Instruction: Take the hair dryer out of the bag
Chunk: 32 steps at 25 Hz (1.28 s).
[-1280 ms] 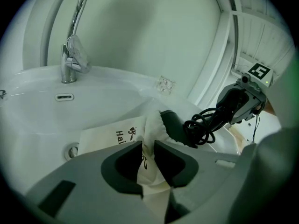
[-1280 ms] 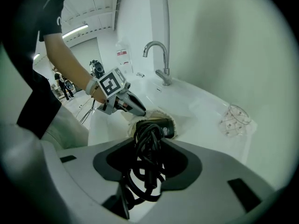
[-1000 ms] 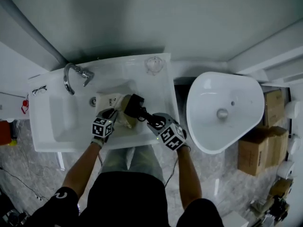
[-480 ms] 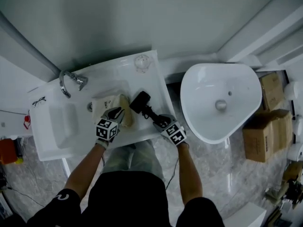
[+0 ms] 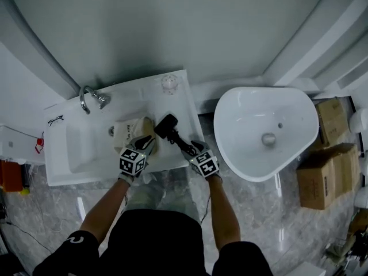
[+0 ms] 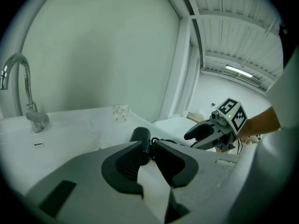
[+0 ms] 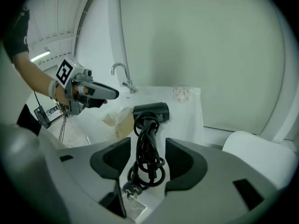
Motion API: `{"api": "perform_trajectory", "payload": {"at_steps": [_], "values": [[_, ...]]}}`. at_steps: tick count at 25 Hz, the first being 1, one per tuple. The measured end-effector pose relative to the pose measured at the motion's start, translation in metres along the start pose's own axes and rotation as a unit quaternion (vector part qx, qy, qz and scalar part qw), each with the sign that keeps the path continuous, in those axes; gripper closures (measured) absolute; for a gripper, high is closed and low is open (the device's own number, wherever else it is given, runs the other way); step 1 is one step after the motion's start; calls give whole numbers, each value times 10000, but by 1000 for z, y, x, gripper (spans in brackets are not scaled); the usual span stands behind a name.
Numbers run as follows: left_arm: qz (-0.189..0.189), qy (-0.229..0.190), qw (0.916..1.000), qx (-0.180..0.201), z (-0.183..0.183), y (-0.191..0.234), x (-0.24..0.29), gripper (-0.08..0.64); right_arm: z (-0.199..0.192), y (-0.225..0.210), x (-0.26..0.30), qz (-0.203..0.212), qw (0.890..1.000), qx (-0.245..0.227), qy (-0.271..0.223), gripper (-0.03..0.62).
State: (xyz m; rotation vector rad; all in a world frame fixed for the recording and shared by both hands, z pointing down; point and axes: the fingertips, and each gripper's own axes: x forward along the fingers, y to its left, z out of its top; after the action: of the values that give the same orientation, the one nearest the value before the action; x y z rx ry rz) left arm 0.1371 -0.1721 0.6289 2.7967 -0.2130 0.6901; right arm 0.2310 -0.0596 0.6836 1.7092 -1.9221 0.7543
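The black hair dryer (image 5: 167, 125) lies on the white counter, outside the beige bag (image 5: 127, 132) and just right of it. Its cord is coiled around the handle (image 7: 147, 167), and the plug (image 7: 130, 190) rests nearest me. My right gripper (image 5: 191, 148) straddles the handle; its jaws are opening and the pads stand clear of the cord on both sides (image 7: 147, 157). My left gripper (image 5: 145, 142) is shut on a pale edge of the bag (image 6: 152, 185), raised above the counter. The dryer's head (image 6: 140, 136) shows beyond the left jaws, with the right gripper (image 6: 198, 132) further right.
A chrome faucet (image 5: 92, 96) stands at the sink basin (image 5: 80, 148) on the left. A small glass cup (image 5: 169, 83) sits at the counter's back edge. A white toilet bowl (image 5: 264, 131) is right of the counter, with cardboard boxes (image 5: 328, 171) beyond it.
The right gripper's jaws have spread off the dryer's handle, and the dryer now rests on the counter. The left gripper has risen with the bag's edge.
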Motion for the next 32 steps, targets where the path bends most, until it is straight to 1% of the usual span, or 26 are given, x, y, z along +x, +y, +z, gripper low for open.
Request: {"api": "perform_trajectory", "payload": {"at_steps": [4,5,7,8,9,10,13,15,18,20,26,32], "values": [[373,-311,9988,-70,14,-35,-21,486,18,-4,-40,37,9984,66,-565,373],[476,-394,9981,-71,18,-46,-27,486,20,-5,-52,33,9977,92,-669,390],[659,-538,9964,-60,23,-70,-39,489,22,-6,-77,30,9966,85,-821,441],[737,-586,9955,-44,25,-84,-43,491,22,-6,-90,23,9962,41,-874,477],[807,-615,9948,-16,26,-97,-47,492,22,-6,-102,13,9958,-23,-919,538],[865,-632,9942,23,27,-111,-52,494,22,-4,-115,12,9954,-96,-953,574],[983,-706,9926,132,29,-150,-66,497,17,5,-148,42,9945,-292,-1008,592],[1053,-819,9909,167,35,-170,-76,507,15,10,-168,32,9941,-322,-1035,595],[1151,-992,9882,210,44,-195,-93,552,11,21,-196,46,9939,-356,-1044,595],[1205,-1070,9867,230,48,-211,-106,560,7,26,-211,42,9923,-429,-1162,595],[1286,-1199,9841,242,47,-247,-139,561,10,50,-257,88,9878,-455,-1486,597],[1355,-1181,9833,275,31,-273,-169,561,-1,74,-282,118,9862,-469,-1587,597]]}}
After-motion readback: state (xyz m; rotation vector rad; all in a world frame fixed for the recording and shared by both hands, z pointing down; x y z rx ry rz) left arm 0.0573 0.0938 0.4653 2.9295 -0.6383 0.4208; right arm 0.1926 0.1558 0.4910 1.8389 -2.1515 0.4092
